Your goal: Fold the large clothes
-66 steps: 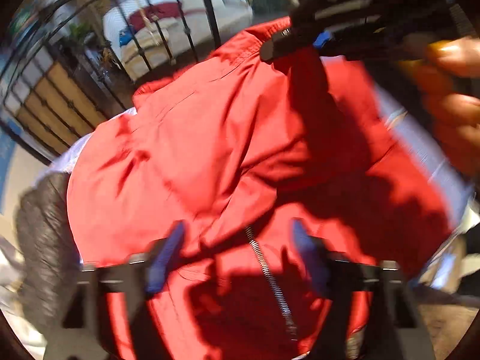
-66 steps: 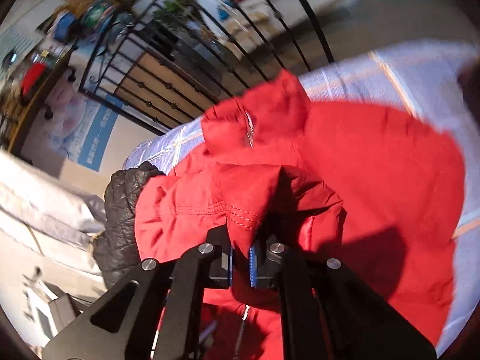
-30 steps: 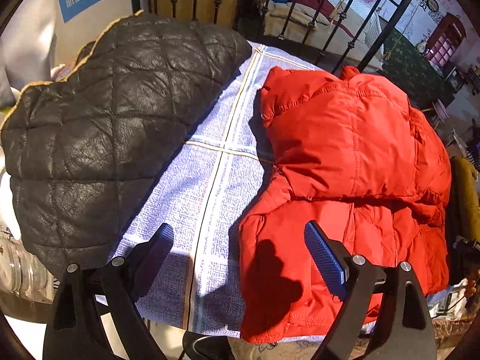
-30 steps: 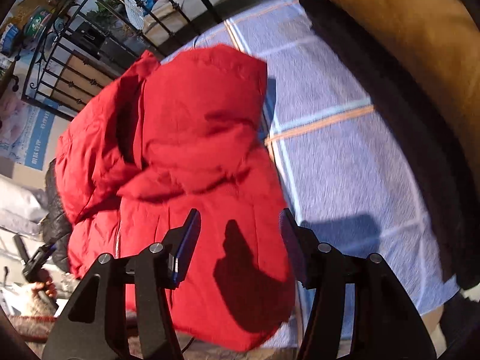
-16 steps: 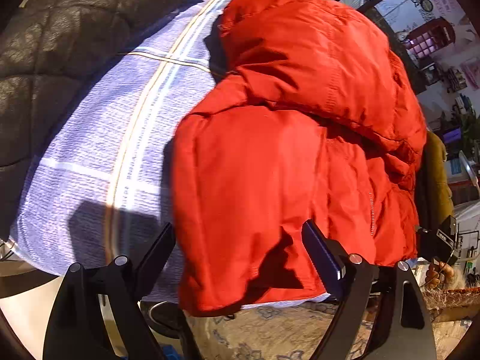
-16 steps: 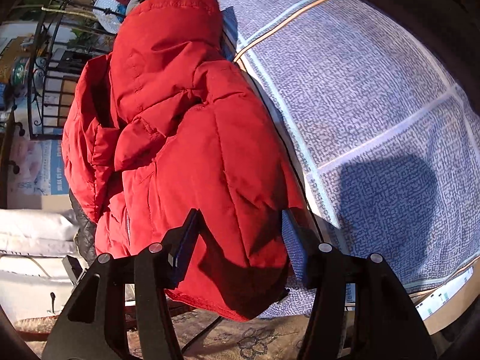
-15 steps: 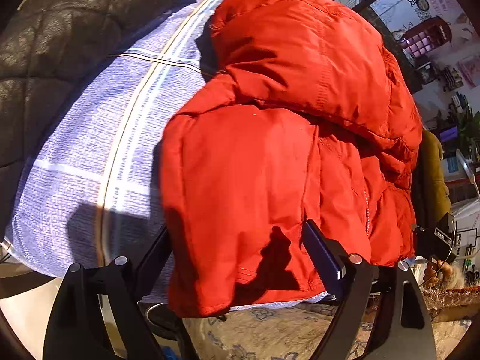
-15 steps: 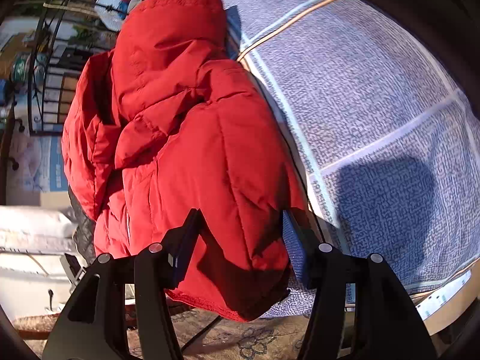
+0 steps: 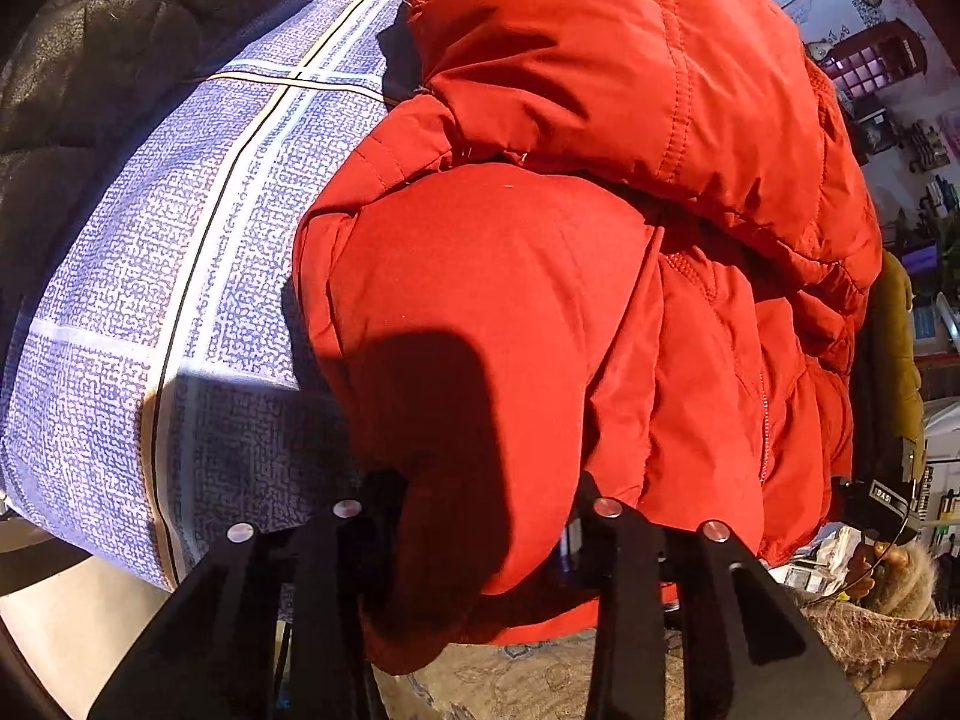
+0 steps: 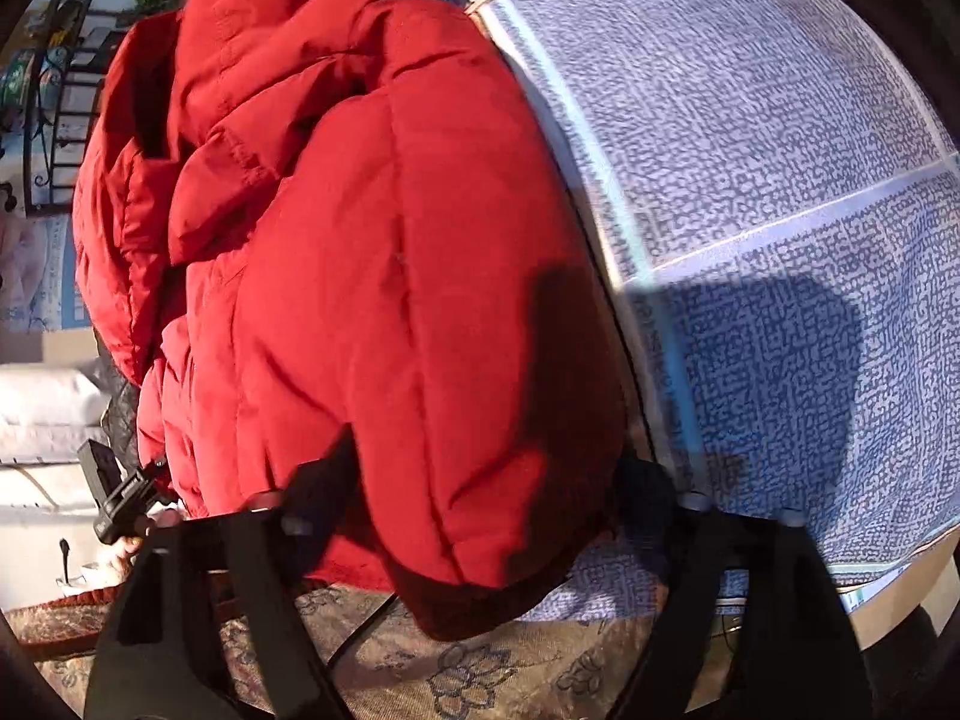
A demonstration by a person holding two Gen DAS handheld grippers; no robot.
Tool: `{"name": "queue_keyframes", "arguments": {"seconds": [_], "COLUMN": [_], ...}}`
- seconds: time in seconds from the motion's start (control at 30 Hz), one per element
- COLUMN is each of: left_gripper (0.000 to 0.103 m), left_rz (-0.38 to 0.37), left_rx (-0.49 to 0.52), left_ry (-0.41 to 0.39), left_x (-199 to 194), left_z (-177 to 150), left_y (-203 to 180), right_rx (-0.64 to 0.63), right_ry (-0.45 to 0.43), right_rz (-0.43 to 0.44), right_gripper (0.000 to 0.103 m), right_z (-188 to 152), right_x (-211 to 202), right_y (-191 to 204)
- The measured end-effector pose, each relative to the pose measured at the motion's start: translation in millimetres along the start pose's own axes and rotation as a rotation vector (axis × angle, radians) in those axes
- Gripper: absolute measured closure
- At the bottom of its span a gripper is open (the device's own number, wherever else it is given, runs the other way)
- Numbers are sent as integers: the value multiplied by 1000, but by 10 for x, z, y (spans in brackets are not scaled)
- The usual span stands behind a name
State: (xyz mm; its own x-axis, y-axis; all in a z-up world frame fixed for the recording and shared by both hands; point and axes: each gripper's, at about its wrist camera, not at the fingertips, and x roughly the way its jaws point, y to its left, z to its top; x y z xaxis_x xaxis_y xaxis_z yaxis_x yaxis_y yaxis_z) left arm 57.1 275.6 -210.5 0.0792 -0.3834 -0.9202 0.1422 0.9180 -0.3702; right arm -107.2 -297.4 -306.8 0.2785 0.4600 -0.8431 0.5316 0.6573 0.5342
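Two claws come at one red jacket [image 9: 600, 192] from its near hem, one at each corner, which reads as the start of a fold that lifts the bottom up over the body. The jacket lies on a blue checked cloth [image 9: 198, 222] spread over the surface, its hem hanging a little past the near edge, so both corners are easy to pinch from below and outside. The left claw [image 9: 480, 522] has just been closing, and its jaws now squeeze the padded left corner between them; the cloth bulges out above the grip, so it appears to have hold. The right claw [image 10: 486, 486] has also been closing, but its jaws stand fairly wide on either side of the right corner [image 10: 480, 420]; whether the pads already press on the padding cannot be told, since the tips are blurred and the jacket hides them. A black quilted jacket [image 9: 90, 48] lies further left on the cloth, apart from the red one. No box, basket or other container shows in either view.
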Motion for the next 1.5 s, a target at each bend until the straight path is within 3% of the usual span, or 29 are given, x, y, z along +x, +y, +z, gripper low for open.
{"name": "queue_keyframes", "arguments": {"seconds": [0.03, 0.07, 0.17, 0.3, 0.43, 0.6, 0.7, 0.93, 1.07, 1.17, 1.33, 1.5], "left_gripper": [80, 84, 88, 89, 90, 90, 90, 90, 90, 90, 90, 90], "left_rz": [-6, -5, -11, -27, -15, -4, -8, -108, -156, -173, -215, -166], "left_rx": [-2, 3, 28, 45, 53, 6, -41, 62, 77, 67, -26, -98], "left_ry": [-6, -12, -44, -61, -17, 33, 22, -159, -276, -321, -340, -285], "left_x": [-40, -86, -257, -489, -575, -549, -544, -1240, -1569, -1635, -1481, -1152], "left_z": [-6, -10, -56, -151, -359, -690, -613, -13, 479, 879, 1519, 2221], "left_y": [-18, -48, -131, -103, -12, 147, 157, -445, -614, -710, -705, -727], "right_rx": [-12, -15, -65, -99, -144, -56, -37, -88, -101, -82, -11, 140], "right_ry": [-24, -40, -89, -100, -37, 13, 7, -94, -185, -230, -252, -263], "right_rz": [17, 34, 69, 131, 113, 112, 120, 309, 406, 465, 520, 530], "right_gripper": [70, 79, 87, 90, 90, 90, 90, 90, 90, 90, 90, 90], "right_z": [-15, -21, -89, -166, -347, -667, -681, -267, 134, 570, 1197, 1801], "right_x": [-46, -89, -261, -470, -522, -555, -541, -1028, -1374, -1536, -1598, -1414], "right_y": [46, 76, 236, 339, 361, 83, 108, 698, 958, 1079, 1070, 1117]}}
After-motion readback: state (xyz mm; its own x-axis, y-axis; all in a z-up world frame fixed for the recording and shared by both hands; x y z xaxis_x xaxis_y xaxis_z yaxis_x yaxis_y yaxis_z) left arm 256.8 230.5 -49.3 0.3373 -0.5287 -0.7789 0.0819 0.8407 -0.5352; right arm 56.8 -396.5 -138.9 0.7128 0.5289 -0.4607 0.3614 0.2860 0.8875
